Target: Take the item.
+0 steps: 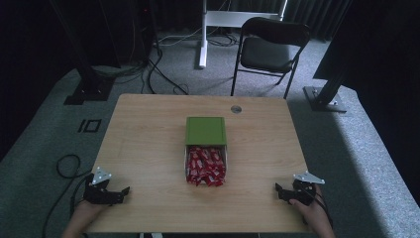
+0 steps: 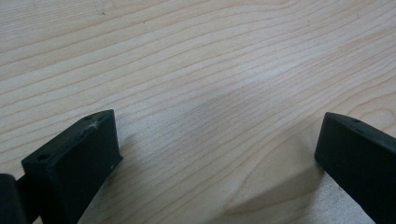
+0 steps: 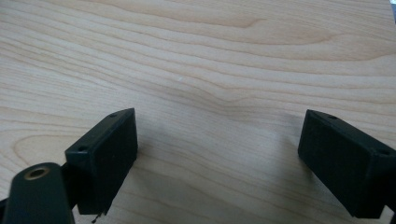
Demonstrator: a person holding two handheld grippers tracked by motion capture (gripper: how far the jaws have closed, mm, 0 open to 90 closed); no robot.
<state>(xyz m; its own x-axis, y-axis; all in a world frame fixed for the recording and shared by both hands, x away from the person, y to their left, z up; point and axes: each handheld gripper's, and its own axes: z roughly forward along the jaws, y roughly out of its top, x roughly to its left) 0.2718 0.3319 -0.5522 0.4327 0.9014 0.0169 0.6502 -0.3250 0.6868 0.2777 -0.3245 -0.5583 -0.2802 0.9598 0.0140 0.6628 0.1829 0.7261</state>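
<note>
A clear box point(image 1: 206, 165) full of red wrapped candies sits in the middle of the wooden table point(image 1: 148, 129). A green lid point(image 1: 205, 130) lies over its far end and leaves the near part uncovered. My left gripper point(image 1: 121, 192) rests at the table's near left corner, held by a hand. Its jaws stand wide apart over bare wood in the left gripper view point(image 2: 217, 140). At the near right corner my right gripper point(image 1: 278, 190) rests in a hand, and it is open with nothing between its fingers point(image 3: 217, 140).
A black folding chair point(image 1: 270, 49) stands beyond the table's far edge. A white desk leg point(image 1: 203, 34) and black stand bases sit on the grey carpet behind. A small round grommet point(image 1: 236, 109) is set in the tabletop near the far edge.
</note>
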